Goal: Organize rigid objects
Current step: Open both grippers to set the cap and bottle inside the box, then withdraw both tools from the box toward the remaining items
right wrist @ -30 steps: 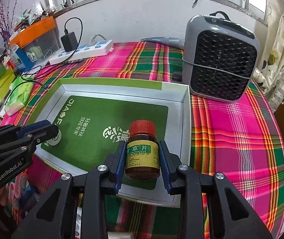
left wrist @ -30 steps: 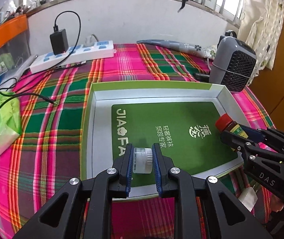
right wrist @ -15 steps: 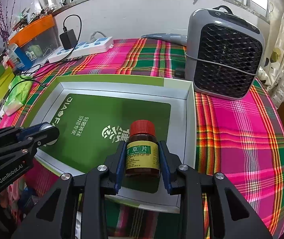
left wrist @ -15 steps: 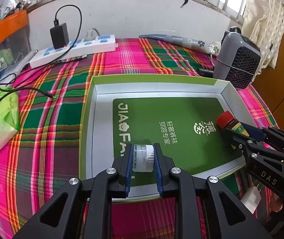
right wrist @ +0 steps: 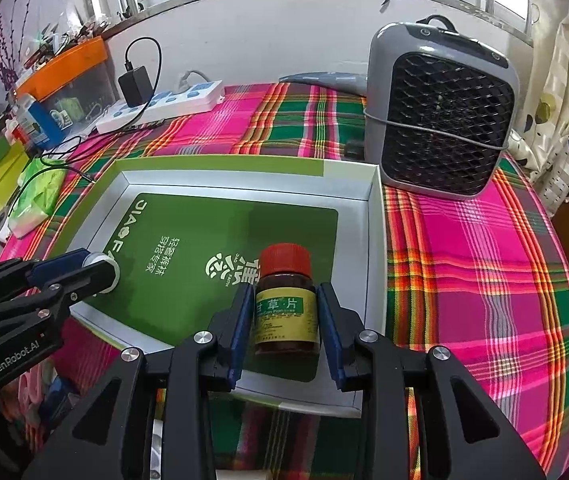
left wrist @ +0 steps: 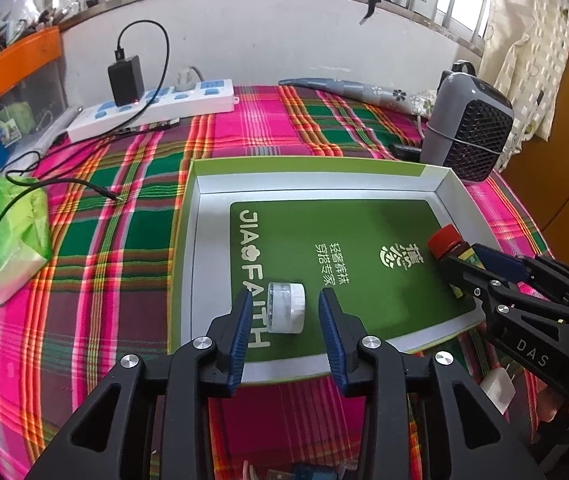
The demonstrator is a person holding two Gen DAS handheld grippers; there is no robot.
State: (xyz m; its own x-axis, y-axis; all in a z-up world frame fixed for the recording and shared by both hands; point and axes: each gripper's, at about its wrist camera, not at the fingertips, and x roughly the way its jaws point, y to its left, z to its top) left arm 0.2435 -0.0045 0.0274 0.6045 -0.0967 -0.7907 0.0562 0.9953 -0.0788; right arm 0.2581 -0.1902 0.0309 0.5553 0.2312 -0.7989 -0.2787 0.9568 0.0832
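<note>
The left gripper (left wrist: 284, 312) stands wide: its jaws have just been opening, and the small clear jar (left wrist: 285, 307) lies on its side between them, clear of both pads, resting on the green mat (left wrist: 344, 240) inside the box lid (left wrist: 188, 240). The right gripper (right wrist: 284, 312) has also just been opening. The brown bottle (right wrist: 286, 300) with the red cap stands upright between its narrow jaws, and whether the pads are off the glass I cannot tell; the gaps look very thin.

The step in hand looks like the release: both items set down in the tray, jar at the near left, bottle at the near right, well apart. Next, each gripper probably needs to draw straight back and up without brushing its item, since the jar on its side could roll and the bottle could tip.

The lid holds only these two things and the mat. A heater (right wrist: 440, 108) stands just beside its far right corner, on the plaid cloth (right wrist: 464, 260).
</note>
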